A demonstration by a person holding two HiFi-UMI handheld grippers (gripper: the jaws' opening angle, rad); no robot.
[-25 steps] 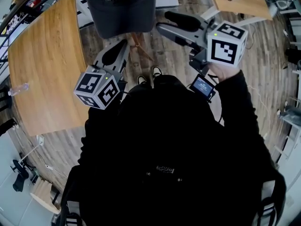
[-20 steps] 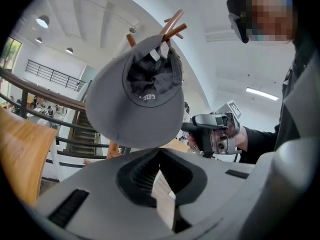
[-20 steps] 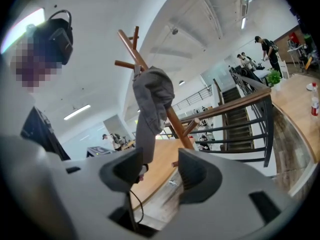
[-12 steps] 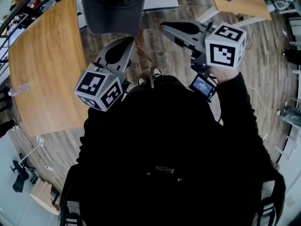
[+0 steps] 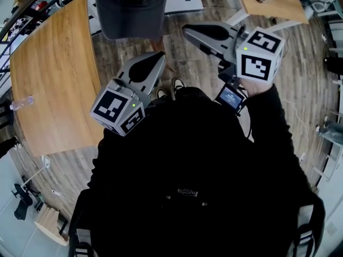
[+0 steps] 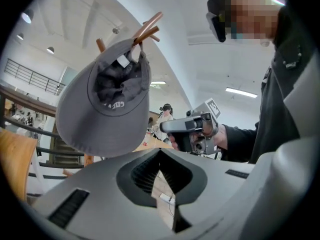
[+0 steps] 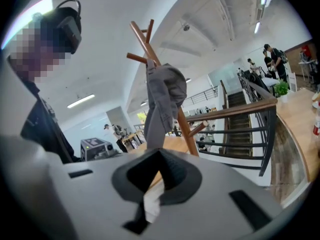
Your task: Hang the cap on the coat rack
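"What was the floor [image 5: 305,63] like?"

"It was brown and grey wood. A big wooden table [image 5: 53,74] stood on the left. A small table [image 5: 284,7] stood far off."

"And up high?"

"There was a white ceiling [image 7: 215,29] with a long light [image 7: 80,101]. Stairs [image 7: 235,100] went up behind a railing [image 7: 235,113]."

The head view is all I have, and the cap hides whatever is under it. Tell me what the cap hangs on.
Observer: The left gripper view shows the cap hanging by its back from a wooden peg at the top of the coat rack.
Operator: Report the left gripper.
Observer: The left gripper is shut, with nothing between its jaws.
Operator: Check the coat rack lower down.
Observer: The right gripper view shows a bare lower peg on the coat rack, below the cap.
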